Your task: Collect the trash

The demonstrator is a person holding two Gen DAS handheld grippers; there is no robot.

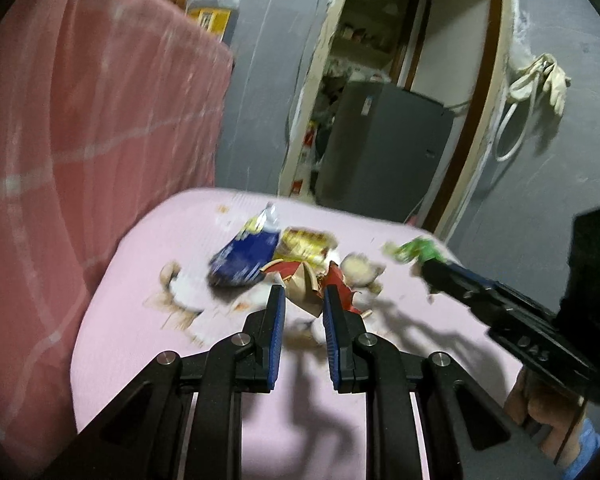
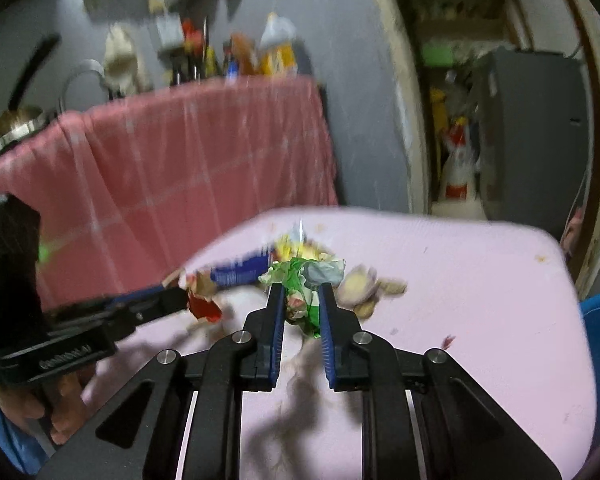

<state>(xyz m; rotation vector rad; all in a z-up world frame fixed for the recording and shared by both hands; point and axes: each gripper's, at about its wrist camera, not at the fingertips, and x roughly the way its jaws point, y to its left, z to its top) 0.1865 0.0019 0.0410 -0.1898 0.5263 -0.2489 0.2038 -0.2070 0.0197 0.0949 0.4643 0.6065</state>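
The green wrapper, off the pile near the pink tabletop's far edge, is clamped in the right hand-held gripper, the left hand-held gripper pinching a red-and-brown scrap; both pickups look done, so carrying them to a bin comes next.

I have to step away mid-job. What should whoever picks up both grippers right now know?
Left gripper: jaws shut on the red and brown wrapper, just above the pink table.
Right gripper: jaws shut on the green crumpled wrapper.
Still on the table: blue packet, yellow packet, beige scraps, crumbs and stains.
Done: two pieces gripped.
Left: carry both away, then clear the rest. No bin is clearly visible in either view.
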